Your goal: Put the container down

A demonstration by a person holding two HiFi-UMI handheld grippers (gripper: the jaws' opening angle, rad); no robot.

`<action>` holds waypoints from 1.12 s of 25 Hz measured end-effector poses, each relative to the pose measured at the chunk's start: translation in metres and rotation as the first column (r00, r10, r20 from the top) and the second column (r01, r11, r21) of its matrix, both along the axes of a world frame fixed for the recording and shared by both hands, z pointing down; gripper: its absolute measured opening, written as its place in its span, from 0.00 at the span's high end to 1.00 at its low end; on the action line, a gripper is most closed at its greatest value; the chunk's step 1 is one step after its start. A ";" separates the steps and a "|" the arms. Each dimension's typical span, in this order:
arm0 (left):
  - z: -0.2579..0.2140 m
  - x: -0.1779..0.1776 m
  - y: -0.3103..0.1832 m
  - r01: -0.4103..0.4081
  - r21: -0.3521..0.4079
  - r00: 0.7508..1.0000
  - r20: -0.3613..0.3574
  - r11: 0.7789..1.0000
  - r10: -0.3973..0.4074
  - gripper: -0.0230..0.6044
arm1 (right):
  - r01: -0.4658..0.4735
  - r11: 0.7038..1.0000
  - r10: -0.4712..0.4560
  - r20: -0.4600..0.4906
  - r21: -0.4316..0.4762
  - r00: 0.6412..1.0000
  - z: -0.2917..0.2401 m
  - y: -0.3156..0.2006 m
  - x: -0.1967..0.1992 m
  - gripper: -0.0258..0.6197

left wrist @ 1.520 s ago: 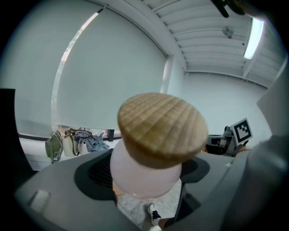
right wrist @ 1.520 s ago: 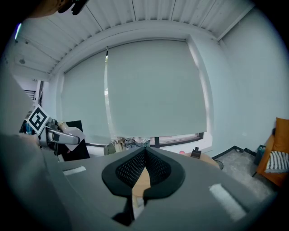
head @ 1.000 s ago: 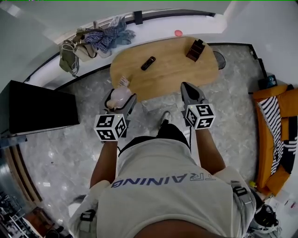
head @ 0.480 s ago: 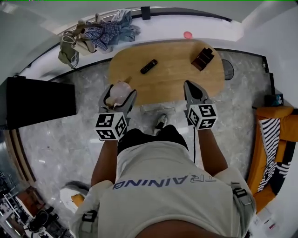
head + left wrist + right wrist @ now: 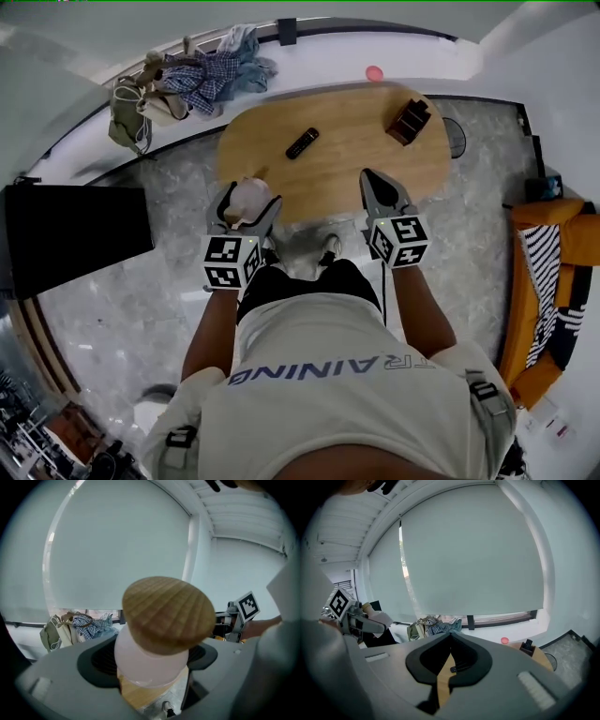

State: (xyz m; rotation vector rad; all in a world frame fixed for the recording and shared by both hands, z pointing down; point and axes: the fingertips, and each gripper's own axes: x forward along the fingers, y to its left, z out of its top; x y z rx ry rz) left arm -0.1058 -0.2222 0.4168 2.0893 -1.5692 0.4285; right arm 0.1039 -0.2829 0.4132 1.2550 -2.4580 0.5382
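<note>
Head view: taken from above the person's head, wide-angle, aimed steeply down. The person's torso [image 5: 328,375] is seen close in the lower half; the wooden table [image 5: 375,150] is seen further off at the top.

Left gripper view: camera is mounted behind the left gripper [image 5: 152,667], aimed along the jaws and tilted up at the window blind [image 5: 117,550]. The jar [image 5: 150,660] is seen very close, mid-frame.

Right gripper view: camera is mounted likewise on the right gripper [image 5: 450,637], aimed at a blind [image 5: 473,555] too.

The clothes pile [image 5: 211,70] [image 5: 86,625] [image 5: 438,625] is shared by all three views. The table [image 5: 539,657] and remote [image 5: 301,142] [image 5: 453,669] are shared by the head view and right gripper view.
</note>
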 end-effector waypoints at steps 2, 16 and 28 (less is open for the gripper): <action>0.004 -0.006 -0.005 -0.031 -0.005 0.999 0.012 1.000 0.031 0.32 | -0.010 1.000 0.010 0.001 -0.001 1.000 0.001 0.002 -0.010 0.94; 0.090 0.018 -0.017 -0.114 -0.108 0.993 0.021 0.988 0.117 0.32 | -0.005 0.995 0.006 0.004 -0.102 1.000 0.068 0.021 -0.032 0.94; 0.234 0.053 -0.049 -0.091 -0.211 0.993 0.057 0.973 0.105 0.32 | -0.043 0.973 0.047 0.012 -0.226 0.999 0.161 0.031 -0.002 0.94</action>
